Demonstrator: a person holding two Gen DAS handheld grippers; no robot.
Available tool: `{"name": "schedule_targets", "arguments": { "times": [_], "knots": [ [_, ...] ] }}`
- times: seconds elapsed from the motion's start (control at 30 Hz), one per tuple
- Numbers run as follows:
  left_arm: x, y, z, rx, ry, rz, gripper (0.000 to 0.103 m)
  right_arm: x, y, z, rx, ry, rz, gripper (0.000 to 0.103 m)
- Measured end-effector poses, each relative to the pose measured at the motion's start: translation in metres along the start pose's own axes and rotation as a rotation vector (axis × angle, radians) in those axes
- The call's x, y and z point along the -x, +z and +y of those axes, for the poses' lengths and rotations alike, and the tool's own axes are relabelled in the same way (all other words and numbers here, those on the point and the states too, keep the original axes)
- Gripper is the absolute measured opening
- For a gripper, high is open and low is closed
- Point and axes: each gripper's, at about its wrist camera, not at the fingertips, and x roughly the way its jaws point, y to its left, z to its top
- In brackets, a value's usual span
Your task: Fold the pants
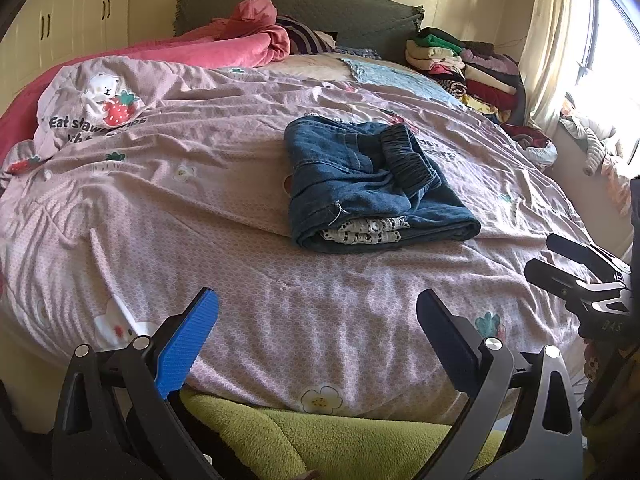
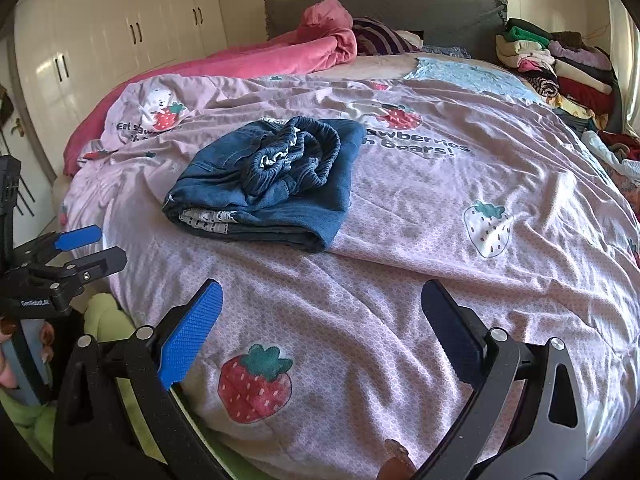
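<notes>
- Bedroom with white wardrobes (image 2: 132,36); a bed (image 1: 248,264) under a pink strawberry-print cover fills both views.
- Denim pants (image 1: 372,184) lie mid-bed in a compact bundle, waistband on top, apparently already folded.
- Left gripper (image 1: 316,320) and right gripper (image 2: 320,312) hover near the bed's edge, well apart from the pants, fingers spread wide and empty, likely because nothing needs holding.

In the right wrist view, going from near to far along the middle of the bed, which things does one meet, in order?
Right gripper, open → red printed strawberry on the pink duvet cover → folded blue denim pants → crumpled pink blanket → grey padded headboard.
</notes>
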Motion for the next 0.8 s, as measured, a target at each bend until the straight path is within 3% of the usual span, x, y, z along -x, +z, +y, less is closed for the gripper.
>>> {"name": "schedule_targets", "arguments": {
  "times": [0.8],
  "knots": [
    [0.0058,0.0009,0.0009,-0.004,-0.005,0.004,0.099,0.0003,0.0042,0.0027,0.005,-0.001,0.002,0.094]
  ]
}}
